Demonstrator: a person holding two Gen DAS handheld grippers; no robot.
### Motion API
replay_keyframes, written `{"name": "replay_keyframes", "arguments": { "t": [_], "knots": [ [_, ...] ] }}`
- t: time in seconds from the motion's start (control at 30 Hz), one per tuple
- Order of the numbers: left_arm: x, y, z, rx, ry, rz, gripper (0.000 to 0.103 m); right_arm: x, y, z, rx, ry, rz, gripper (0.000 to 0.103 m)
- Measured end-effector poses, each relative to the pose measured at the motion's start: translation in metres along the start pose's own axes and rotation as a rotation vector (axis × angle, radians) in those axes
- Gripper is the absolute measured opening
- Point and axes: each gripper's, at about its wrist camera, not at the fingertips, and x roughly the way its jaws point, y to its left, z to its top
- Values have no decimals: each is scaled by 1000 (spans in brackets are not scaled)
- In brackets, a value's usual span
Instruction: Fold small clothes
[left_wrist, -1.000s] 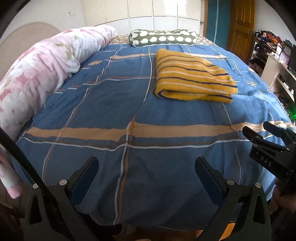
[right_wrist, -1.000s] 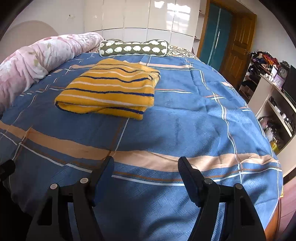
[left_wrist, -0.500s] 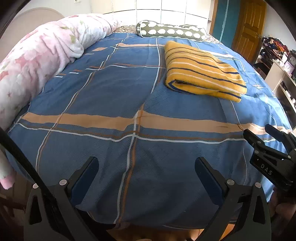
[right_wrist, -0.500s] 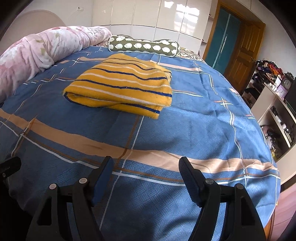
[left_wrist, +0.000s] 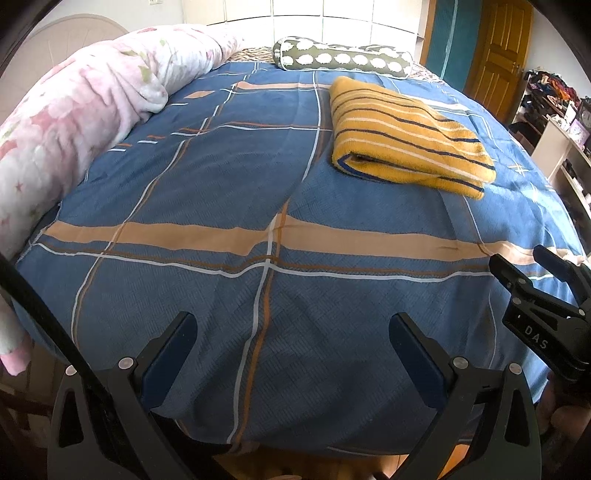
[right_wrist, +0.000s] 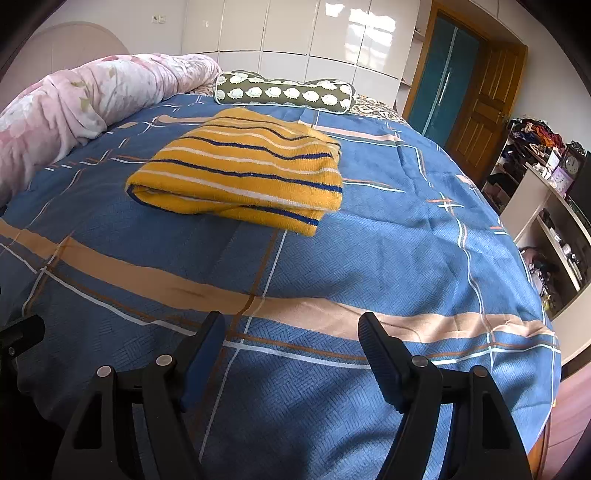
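A folded yellow garment with dark blue and white stripes (left_wrist: 404, 134) lies on the blue plaid bedcover (left_wrist: 221, 184), toward the far right of the bed; it also shows in the right wrist view (right_wrist: 243, 177). My left gripper (left_wrist: 293, 332) is open and empty above the near edge of the bed. My right gripper (right_wrist: 291, 332) is open and empty, also near the front edge, well short of the garment. The right gripper shows at the right edge of the left wrist view (left_wrist: 539, 295).
A rolled pink floral quilt (left_wrist: 74, 122) runs along the bed's left side. A green patterned bolster pillow (left_wrist: 343, 57) lies at the head. White shelves with clutter (right_wrist: 546, 206) and a wooden door (right_wrist: 480, 107) stand to the right.
Both grippers have moved closer to the bed and the garment, which now looks larger in both views. Both stayed open and empty.
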Motion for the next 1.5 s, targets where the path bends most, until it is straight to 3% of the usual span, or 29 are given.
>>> {"name": "replay_keyframes", "arguments": {
  "t": [1.5],
  "knots": [
    [12,0,-1,-2,43,-1,103,1,0,-2,22,-7,9,80]
  ]
}}
